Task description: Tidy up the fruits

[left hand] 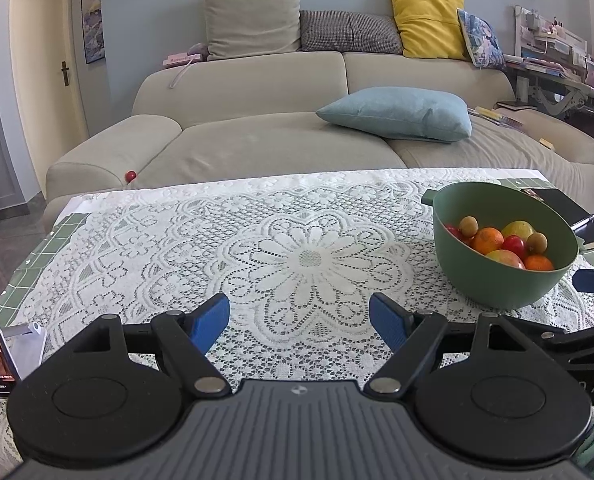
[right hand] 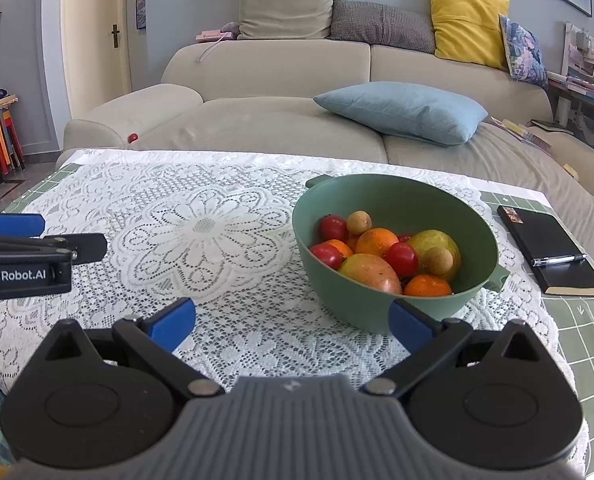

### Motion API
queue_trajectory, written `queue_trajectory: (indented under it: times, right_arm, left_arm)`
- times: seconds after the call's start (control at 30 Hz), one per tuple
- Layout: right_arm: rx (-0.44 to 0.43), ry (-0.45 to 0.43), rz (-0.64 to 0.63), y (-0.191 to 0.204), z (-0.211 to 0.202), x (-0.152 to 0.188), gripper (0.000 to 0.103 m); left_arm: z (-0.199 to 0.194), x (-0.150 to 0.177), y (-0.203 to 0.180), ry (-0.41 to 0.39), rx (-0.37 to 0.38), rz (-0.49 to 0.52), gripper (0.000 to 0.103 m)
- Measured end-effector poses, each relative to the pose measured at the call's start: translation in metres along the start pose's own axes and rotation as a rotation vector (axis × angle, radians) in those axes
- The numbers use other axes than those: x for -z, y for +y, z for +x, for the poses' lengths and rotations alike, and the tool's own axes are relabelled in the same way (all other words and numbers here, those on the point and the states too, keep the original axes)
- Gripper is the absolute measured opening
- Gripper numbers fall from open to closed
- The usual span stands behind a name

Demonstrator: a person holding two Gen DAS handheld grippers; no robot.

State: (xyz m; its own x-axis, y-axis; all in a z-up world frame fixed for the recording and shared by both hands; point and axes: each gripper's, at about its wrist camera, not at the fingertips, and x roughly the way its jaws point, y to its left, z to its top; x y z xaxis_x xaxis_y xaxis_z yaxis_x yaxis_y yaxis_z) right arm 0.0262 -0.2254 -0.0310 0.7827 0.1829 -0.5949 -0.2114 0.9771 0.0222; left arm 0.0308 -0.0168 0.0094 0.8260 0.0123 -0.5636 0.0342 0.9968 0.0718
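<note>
Hovering with both grippers, left [left hand: 299, 322] and right [right hand: 293, 322], spread wide and empty, while the fruit [right hand: 385, 254] is sitting heaped in the bowl [right hand: 377, 196] beside the right one. Grabbing into that pile is risking squashed tomatoes [right hand: 401, 258] (or a round one rolling out over the lace [right hand: 201, 232]).

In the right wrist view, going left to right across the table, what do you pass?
The left tongs → the lace flower pattern → the green bowl of fruit → the black notebook with a pen on it.
</note>
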Motion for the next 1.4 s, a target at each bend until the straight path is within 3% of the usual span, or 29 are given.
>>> queue_trajectory:
  times: [1.4]
  right_arm:
    - [-0.011, 0.016, -0.011, 0.0065, 0.0056, 0.0046, 0.099]
  left_arm:
    - [-0.0031, 0.0018, 0.0028, -0.002, 0.004, -0.019, 0.093]
